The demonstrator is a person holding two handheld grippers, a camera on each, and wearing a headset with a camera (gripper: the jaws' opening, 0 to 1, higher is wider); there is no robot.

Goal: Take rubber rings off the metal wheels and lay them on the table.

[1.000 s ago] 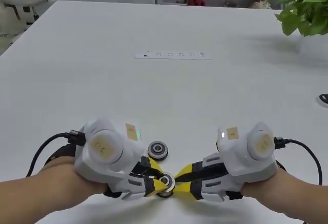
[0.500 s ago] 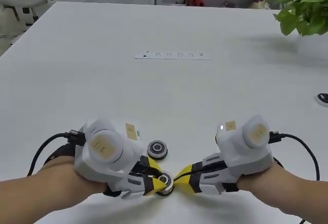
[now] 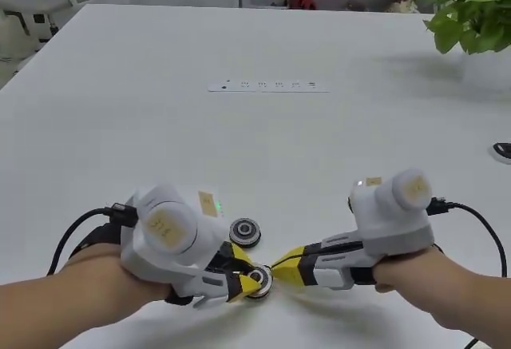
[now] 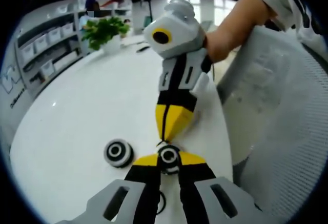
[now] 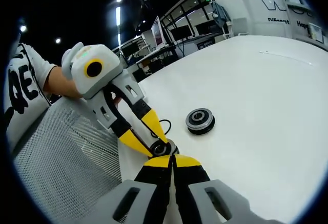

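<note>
In the head view your left gripper [image 3: 248, 276] has its jaws clenched on a wheel [image 3: 258, 279], low over the near part of the white bench [image 3: 319, 149]. Your right gripper [image 3: 281, 272] comes in from the other side, its yellow tips meeting that wheel's edge. A second wheel [image 3: 245, 232] lies flat on the bench just beyond the held one, apart from both grippers. Farther off lie a white power strip [image 3: 267, 86] and, at the far right corner, a green plant [image 3: 471, 5]. In the left gripper view your own jaws close around the wheel from both sides, and the right gripper's jaws come down on it from above, pressed together to a point. The second wheel sits to the left, near but not touching. In the right gripper view your jaws are pressed together with the tips against the held wheel's rim - whether they pinch a ring there you cannot tell. A thin black loop [image 5: 164, 125] lies on the bench just beyond the left gripper's jaws - ring or cord, it is unclear.
</note>
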